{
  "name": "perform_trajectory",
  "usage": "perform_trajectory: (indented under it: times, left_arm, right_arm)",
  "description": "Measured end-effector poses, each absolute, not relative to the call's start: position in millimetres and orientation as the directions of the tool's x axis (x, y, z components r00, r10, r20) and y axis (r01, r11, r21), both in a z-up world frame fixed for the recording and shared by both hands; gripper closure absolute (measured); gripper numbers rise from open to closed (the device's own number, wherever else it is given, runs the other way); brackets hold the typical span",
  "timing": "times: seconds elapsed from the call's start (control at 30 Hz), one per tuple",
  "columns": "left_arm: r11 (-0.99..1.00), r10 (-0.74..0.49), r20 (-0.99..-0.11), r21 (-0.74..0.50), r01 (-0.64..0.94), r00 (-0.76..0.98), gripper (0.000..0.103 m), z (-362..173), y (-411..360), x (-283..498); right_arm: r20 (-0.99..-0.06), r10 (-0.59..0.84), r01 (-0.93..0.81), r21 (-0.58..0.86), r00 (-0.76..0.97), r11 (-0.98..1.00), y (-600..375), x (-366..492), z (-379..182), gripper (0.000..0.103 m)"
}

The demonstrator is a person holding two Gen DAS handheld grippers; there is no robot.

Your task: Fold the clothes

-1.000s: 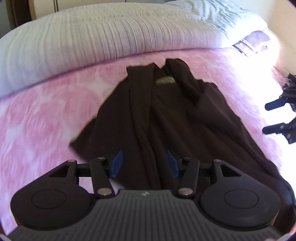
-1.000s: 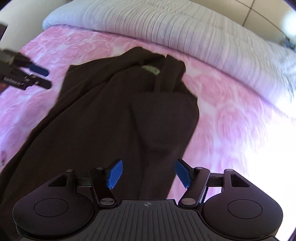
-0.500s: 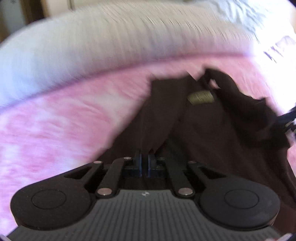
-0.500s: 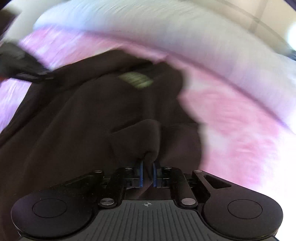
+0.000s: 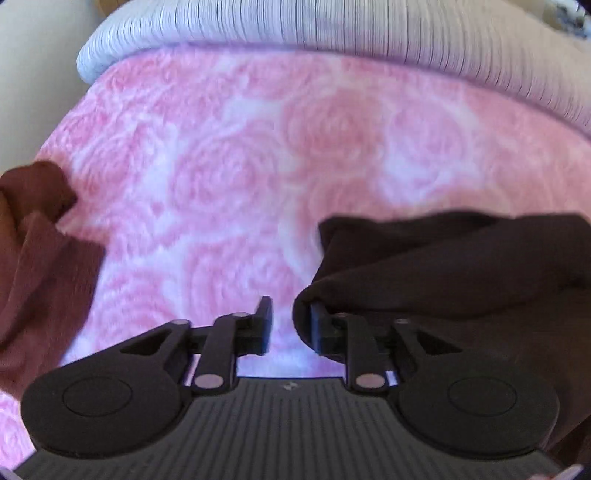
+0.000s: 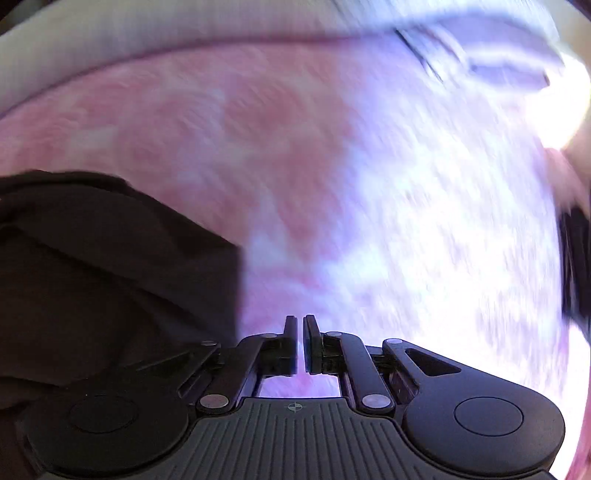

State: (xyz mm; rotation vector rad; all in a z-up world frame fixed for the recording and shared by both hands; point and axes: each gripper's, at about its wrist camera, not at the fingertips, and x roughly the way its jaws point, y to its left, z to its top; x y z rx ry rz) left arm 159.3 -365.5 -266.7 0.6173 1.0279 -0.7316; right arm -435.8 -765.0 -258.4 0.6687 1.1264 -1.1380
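Note:
A dark brown garment [image 5: 461,280] lies bunched on the pink rose-patterned blanket [image 5: 258,166], filling the right of the left wrist view. My left gripper [image 5: 288,325] points down at the blanket and its jaws are opening. A fold of the garment drapes against the right finger, and only blanket shows in the gap. In the blurred right wrist view the garment [image 6: 110,277] sits at the left. My right gripper [image 6: 300,343] is shut to a thin slit with no cloth seen in it.
A white ribbed duvet [image 5: 332,29] borders the blanket's far side. A rust-brown cloth [image 5: 33,258] shows at the left edge of the left wrist view. A blurred dark shape [image 6: 576,266] stands at the right edge of the right wrist view.
Both grippers closed on the garment, then swung across the bed. The left jaws have since parted, and the garment now lies beside each gripper instead of ahead.

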Motion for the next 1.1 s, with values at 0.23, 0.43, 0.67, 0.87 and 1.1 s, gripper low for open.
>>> perform_trajectory:
  times: [0.23, 0.43, 0.67, 0.87, 1.1]
  left_arm:
    - [0.204, -0.402, -0.791, 0.414, 0.887, 0.461, 0.055, -230.9, -395.6, 84.8]
    - [-0.229, -0.527, -0.835, 0.318, 0.920, 0.158, 0.039, -247.2, -451.6, 16.2]
    - [-0.283, -0.345, -0.938, 0.119, 0.952, 0.015, 0.099, -300.0, -506.9, 32.3]
    - [0.142, -0.503, -0.821, 0.228, 0.963, 0.269, 0.099, -210.5, -461.6, 135.3]
    - [0.620, -0.156, -0.702, 0.479, 0.622, 0.695, 0.091, -158.3, -365.3, 272.9]
  right_arm:
    - [-0.882, -0.424, 0.831, -0.069, 0.208, 0.552, -735.2, -378.2, -217.9, 0.049]
    - [-0.865, -0.341, 0.619, -0.045, 0.369, 0.784, -713.6, -275.8, -236.8, 0.041]
    - [-0.875, -0.316, 0.454, -0.129, 0.366, 0.882, -733.2, -215.1, -271.5, 0.041]
    - [-0.895, -0.278, 0.435, -0.108, 0.348, 0.894, -755.7, -211.5, -279.1, 0.042]
    - [-0.802, -0.467, 0.566, -0.203, 0.372, 0.799, -757.6, -272.9, -232.8, 0.101]
